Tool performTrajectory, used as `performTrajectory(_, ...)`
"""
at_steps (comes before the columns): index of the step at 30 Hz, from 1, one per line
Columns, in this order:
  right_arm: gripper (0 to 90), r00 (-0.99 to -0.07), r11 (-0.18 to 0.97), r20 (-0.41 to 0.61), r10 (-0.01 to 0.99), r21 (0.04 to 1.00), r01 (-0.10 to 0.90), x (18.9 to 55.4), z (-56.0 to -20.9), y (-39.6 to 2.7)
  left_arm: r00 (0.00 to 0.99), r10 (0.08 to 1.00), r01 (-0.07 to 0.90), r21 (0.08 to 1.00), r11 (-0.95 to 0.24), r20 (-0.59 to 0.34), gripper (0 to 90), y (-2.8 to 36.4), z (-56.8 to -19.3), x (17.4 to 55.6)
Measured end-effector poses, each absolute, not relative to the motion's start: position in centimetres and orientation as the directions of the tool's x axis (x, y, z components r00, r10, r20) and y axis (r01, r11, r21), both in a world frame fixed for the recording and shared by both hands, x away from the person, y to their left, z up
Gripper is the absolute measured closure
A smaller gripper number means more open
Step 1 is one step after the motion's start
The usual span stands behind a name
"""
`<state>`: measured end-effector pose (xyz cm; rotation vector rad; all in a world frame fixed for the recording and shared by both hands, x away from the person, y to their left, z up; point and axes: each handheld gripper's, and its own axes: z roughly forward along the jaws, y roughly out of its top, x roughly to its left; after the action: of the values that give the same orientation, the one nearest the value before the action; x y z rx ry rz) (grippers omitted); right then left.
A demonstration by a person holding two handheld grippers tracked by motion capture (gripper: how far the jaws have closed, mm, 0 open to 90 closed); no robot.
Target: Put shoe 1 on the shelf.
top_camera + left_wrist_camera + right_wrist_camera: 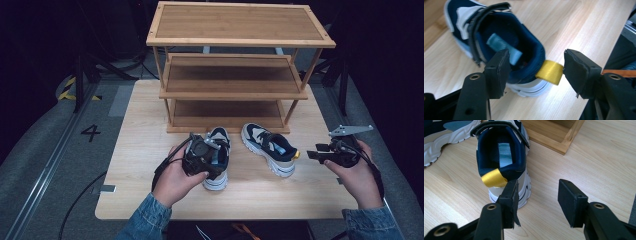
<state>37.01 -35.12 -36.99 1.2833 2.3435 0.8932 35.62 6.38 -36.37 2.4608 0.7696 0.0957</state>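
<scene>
Two navy and white sneakers stand on the wooden table (pixel 140 150) in front of a three-tier wooden shoe rack (pixel 235 25). My left gripper (pixel 207 162) hovers over the heel of the left sneaker (pixel 220 136). In the left gripper view it (pixel 536 72) is open, one jaw inside the sneaker's (pixel 499 32) opening and the other beyond its yellow heel tab (pixel 550 71). My right gripper (pixel 312 152) is open to the right of the right sneaker (pixel 270 147). In the right gripper view it (pixel 537 195) sits just behind that sneaker's (pixel 499 152) heel and yellow tab (pixel 492 178).
The rack's bottom frame (pixel 554 135) lies just beyond the right sneaker's toe. The other sneaker (pixel 446 130) lies at the upper left of the right gripper view. Bare tabletop stretches to the left of the left sneaker and along the front edge.
</scene>
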Motion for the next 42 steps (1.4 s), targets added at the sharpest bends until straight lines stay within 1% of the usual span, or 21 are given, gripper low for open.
performTrajectory(6, 52.0, -0.528, 0.378, 0.03, 0.848, 0.665, 0.644, 36.8, -37.0, -35.6, 0.84, 0.534, 0.507, 0.489, -0.71, -0.094, 38.0, 5.6, -37.5, 36.2)
performTrajectory(10, 51.8, -0.523, 0.374, 0.032, 0.852, 0.662, 0.65, 36.7, -37.1, -35.7, 0.853, 0.51, 0.497, 0.465, -0.733, -0.11, 39.3, 5.0, -38.4, 36.7)
performTrajectory(12, 51.4, -0.524, 0.375, 0.033, 0.851, 0.661, 0.65, 36.7, -37.3, -35.8, 0.855, 0.506, 0.499, 0.454, -0.738, -0.117, 41.9, 4.9, -38.8, 37.0)
performTrajectory(18, 51.0, -0.519, 0.371, 0.037, 0.854, 0.655, 0.658, 36.3, -37.7, -36.1, 0.86, 0.488, 0.503, 0.416, -0.758, -0.151, 56.6, 4.2, -40.0, 37.9)
performTrajectory(21, 50.5, -0.516, 0.37, 0.032, 0.856, 0.659, 0.655, 36.2, -37.8, -36.2, 0.859, 0.482, 0.508, 0.406, -0.76, -0.172, 57.4, 4.1, -40.5, 38.2)
performTrajectory(22, 50.2, -0.509, 0.363, 0.035, 0.86, 0.659, 0.659, 36.0, -37.8, -36.3, 0.858, 0.479, 0.511, 0.4, -0.761, -0.186, 58.9, 4.1, -40.6, 38.3)
performTrajectory(23, 50.2, -0.509, 0.363, 0.035, 0.86, 0.659, 0.659, 36.0, -37.8, -36.3, 0.855, 0.48, 0.517, 0.399, -0.757, -0.198, 58.9, 4.1, -40.7, 38.4)
performTrajectory(25, 50.2, -0.505, 0.362, 0.03, 0.863, 0.661, 0.658, 35.8, -37.8, -36.6, 0.857, 0.471, 0.515, 0.4, -0.758, -0.211, 62.1, 4.1, -40.9, 38.6)
performTrajectory(27, 50.2, -0.504, 0.36, 0.03, 0.863, 0.662, 0.658, 35.8, -37.8, -36.6, 0.857, 0.469, 0.514, 0.404, -0.757, -0.212, 63.4, 4.1, -40.8, 38.6)
performTrajectory(30, 50.1, -0.501, 0.359, 0.033, 0.865, 0.657, 0.663, 35.7, -37.9, -36.6, 0.87, 0.452, 0.491, 0.412, -0.768, -0.196, 68.4, 4.0, -40.6, 38.6)
performTrajectory(32, 50.1, -0.504, 0.363, 0.031, 0.863, 0.656, 0.662, 35.7, -38.0, -36.5, 0.878, 0.444, 0.476, 0.417, -0.775, -0.178, 68.9, 4.0, -40.5, 38.6)
performTrajectory(42, 50.0, -0.514, 0.376, 0.023, 0.858, 0.653, 0.657, 35.7, -38.2, -36.1, 0.881, 0.453, 0.462, 0.459, -0.759, -0.138, 69.7, 4.8, -38.5, 39.4)
